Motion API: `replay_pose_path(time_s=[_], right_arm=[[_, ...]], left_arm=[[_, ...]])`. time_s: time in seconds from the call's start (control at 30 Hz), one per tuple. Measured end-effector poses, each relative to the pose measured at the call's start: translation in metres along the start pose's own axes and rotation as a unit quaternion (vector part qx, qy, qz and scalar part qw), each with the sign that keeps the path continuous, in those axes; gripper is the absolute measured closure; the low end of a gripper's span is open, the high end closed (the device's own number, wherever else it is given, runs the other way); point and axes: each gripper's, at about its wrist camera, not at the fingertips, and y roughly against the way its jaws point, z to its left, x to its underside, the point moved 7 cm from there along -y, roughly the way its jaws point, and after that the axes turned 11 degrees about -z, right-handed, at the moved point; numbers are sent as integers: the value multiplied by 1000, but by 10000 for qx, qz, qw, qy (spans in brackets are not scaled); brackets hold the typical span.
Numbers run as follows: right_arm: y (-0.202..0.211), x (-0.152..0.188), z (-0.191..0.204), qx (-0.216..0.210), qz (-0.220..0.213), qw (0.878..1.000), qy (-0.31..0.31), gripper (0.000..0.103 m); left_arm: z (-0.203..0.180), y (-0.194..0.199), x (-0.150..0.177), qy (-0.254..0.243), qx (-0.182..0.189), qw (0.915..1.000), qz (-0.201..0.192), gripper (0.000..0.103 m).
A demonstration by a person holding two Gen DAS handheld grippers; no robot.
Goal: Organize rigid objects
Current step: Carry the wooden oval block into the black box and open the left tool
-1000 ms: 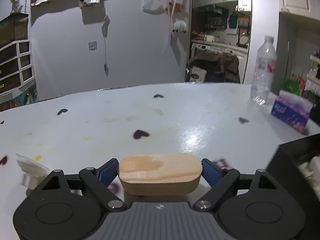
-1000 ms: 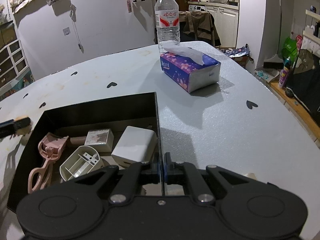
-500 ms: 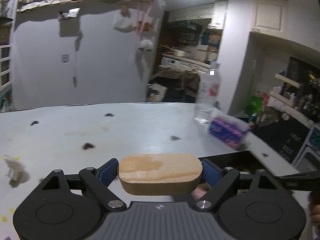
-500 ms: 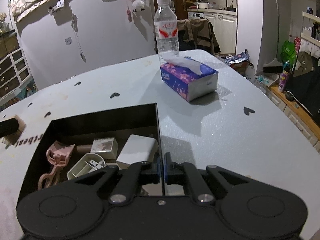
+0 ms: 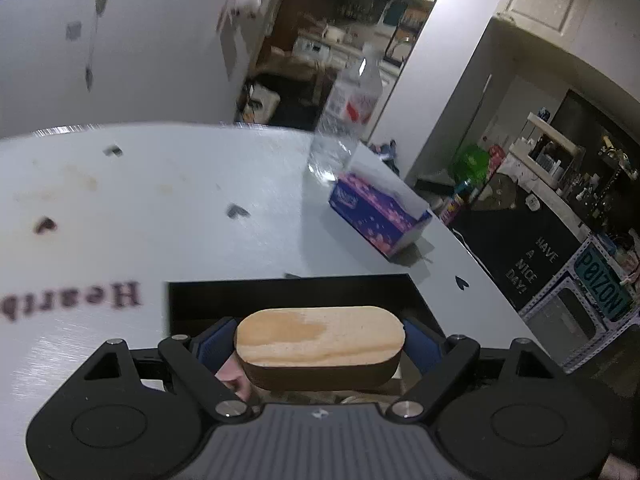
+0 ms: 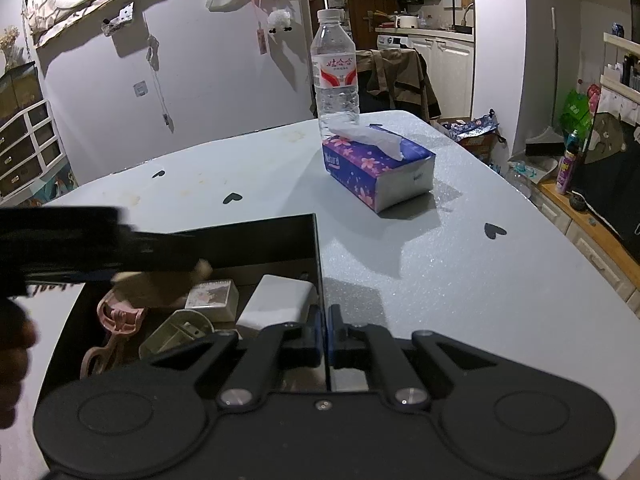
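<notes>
- Two grippers work at one open black rectangular box that sits on the white worktop printed with small dark hearts.
- The left gripper has its blue-padded fingers spread wide and pressed on both ends of an oval pale wooden block with a dark side band, held above the near part of the box.
- In the right wrist view that block shows blurred, over the box's left half, under the dark bar of the left gripper.
- The right gripper has its fingers fully closed on the thin right wall of the box, near its front corner.
- Inside the box lie a pink eyelash curler, a cream plastic open-topped case, a small white printed carton and a white rectangular charger-like block.
- Behind the box, well apart from it, a purple flowered tissue pack lies with a white tissue sticking out.
- A clear plastic water bottle with a red-and-white label stands upright just behind that pack.
</notes>
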Motion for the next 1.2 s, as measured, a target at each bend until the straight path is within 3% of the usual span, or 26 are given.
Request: replay_pose_path(time_s=[0.17,0.37,0.47,0.77,1.2], right_arm=[[0,0,0,-37,-14,10000,-2,100],[1,1,0,-47,-17,10000,3,100],[1,1,1,-61,-21,10000,-7,100],[1,1,0,-69,-12,10000,-39,100],[0,1,0,-68,-7,9999,-95,99]], left_arm=[[0,-26,4,96,-167,9996,223,15],[4,-35,4,50,-384,9992,48,12],[4,-33,4,30,-366,9993,82,3],[-6,-20,13,-132,-197,9991,351,2],[-12,16,16,-295,-155,9992,240,2]])
